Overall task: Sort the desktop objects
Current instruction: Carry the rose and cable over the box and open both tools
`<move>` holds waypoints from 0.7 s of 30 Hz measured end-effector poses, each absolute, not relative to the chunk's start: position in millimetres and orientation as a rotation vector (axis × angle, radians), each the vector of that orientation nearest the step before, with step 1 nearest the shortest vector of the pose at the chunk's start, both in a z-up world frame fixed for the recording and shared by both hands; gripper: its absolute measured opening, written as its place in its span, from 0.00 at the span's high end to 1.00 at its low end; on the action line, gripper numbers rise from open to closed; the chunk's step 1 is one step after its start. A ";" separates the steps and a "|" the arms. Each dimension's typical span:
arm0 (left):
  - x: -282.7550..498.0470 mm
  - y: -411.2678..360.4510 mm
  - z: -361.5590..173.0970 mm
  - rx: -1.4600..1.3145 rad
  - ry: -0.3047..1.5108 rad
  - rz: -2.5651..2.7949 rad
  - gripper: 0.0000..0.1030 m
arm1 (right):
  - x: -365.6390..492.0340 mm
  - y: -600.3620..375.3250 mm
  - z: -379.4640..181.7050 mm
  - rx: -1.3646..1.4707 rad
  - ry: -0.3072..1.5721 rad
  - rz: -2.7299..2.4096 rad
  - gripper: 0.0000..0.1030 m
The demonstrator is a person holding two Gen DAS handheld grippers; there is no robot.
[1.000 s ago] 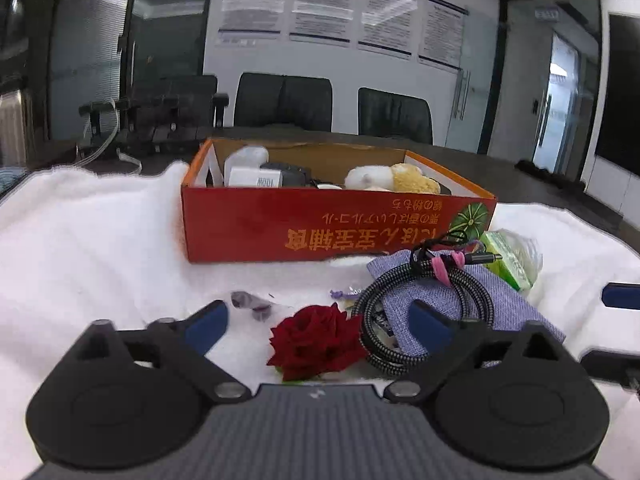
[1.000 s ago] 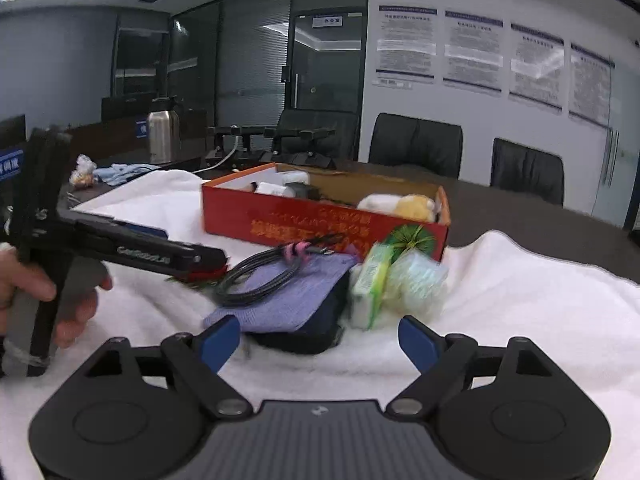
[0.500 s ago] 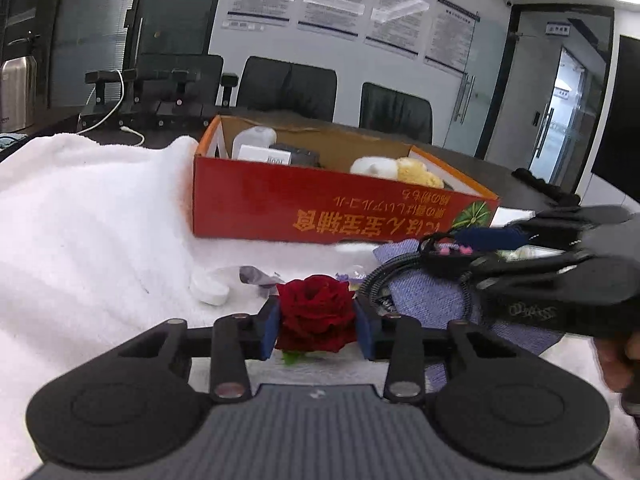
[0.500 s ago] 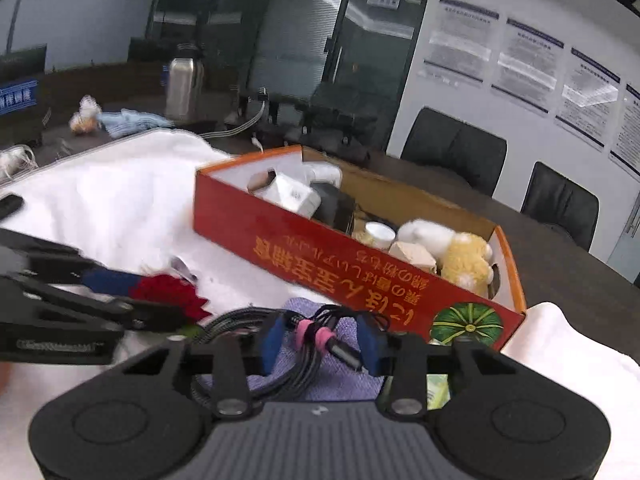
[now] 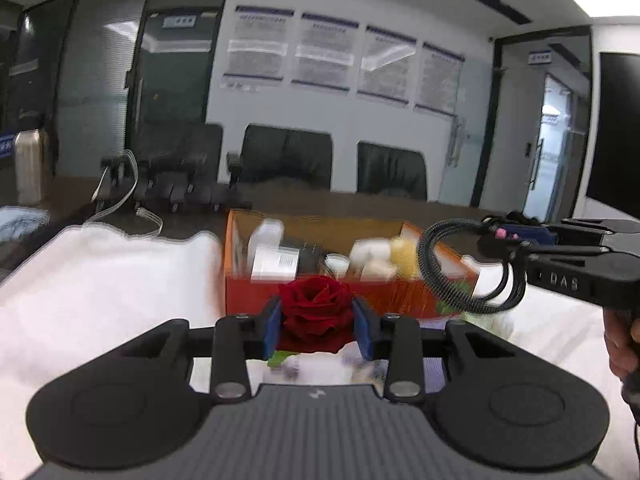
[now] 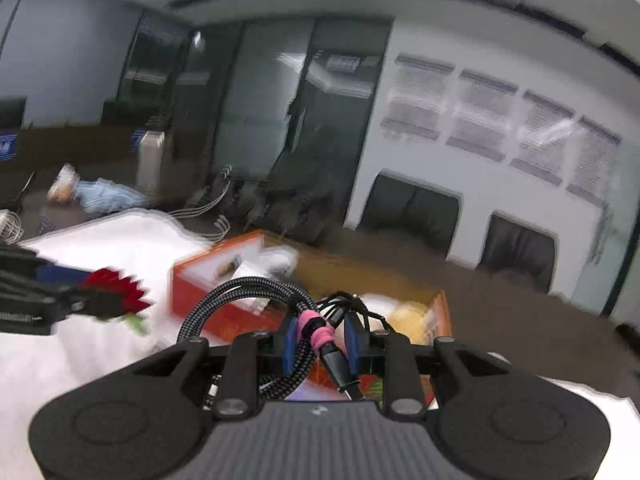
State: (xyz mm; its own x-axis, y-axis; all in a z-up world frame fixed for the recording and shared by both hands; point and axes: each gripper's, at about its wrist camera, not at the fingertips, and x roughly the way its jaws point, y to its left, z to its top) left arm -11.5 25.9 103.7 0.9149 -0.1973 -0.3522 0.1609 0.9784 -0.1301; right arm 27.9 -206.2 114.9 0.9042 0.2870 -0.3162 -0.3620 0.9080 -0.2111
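Note:
A red rose [image 5: 314, 314] sits squeezed between the blue pads of my left gripper [image 5: 318, 328], lifted in front of the orange cardboard box [image 5: 256, 292]. The right gripper [image 6: 320, 338] has its jaws closing on a coiled black braided cable [image 6: 240, 284] with pink ties, which hangs in the air between its pads. In the left wrist view the cable [image 5: 430, 268] dangles at the right from the right gripper [image 5: 516, 236], near the box's right end. From the right wrist, the rose [image 6: 116, 288] shows at the left, held by the left gripper [image 6: 80, 300]. The box [image 6: 192, 292] holds several small items.
A white towel [image 5: 100, 280] covers the table under the box. A steel flask [image 5: 28, 168] stands far left, and black chairs [image 5: 288, 160] line the table's far side. A person's hand [image 5: 620, 340] grips the right tool's handle. Both views are motion-blurred.
Both grippers closed, the left on the rose and the right on the cable, then rose off the towel with them. The box now lies lower and straight ahead in both views.

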 end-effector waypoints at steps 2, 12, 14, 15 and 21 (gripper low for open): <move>3.2 25.6 121.3 -0.103 0.367 -0.204 0.64 | 40.0 -217.8 130.9 -0.259 0.259 0.301 0.77; 127.7 -32.8 129.6 0.061 0.407 -0.176 0.63 | 175.4 -241.2 124.0 -0.166 0.485 0.249 0.77; 154.4 -41.2 112.7 0.067 0.467 -0.181 0.63 | 193.5 -227.2 106.2 -0.238 0.489 0.220 0.77; 166.2 -42.3 104.2 0.050 0.504 -0.189 0.63 | 202.4 -220.5 97.8 -0.255 0.510 0.222 0.77; 201.6 -24.0 64.1 -0.001 0.603 -0.142 0.63 | 235.9 -183.4 54.8 -0.284 0.625 0.325 0.77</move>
State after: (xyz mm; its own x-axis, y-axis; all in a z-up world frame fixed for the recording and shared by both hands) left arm 201.6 -24.0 64.1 0.8142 -0.1335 -0.5650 0.1327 0.9902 -0.0426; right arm 235.9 -183.4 54.8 0.7635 0.2100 -0.6107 -0.3793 0.9112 -0.1609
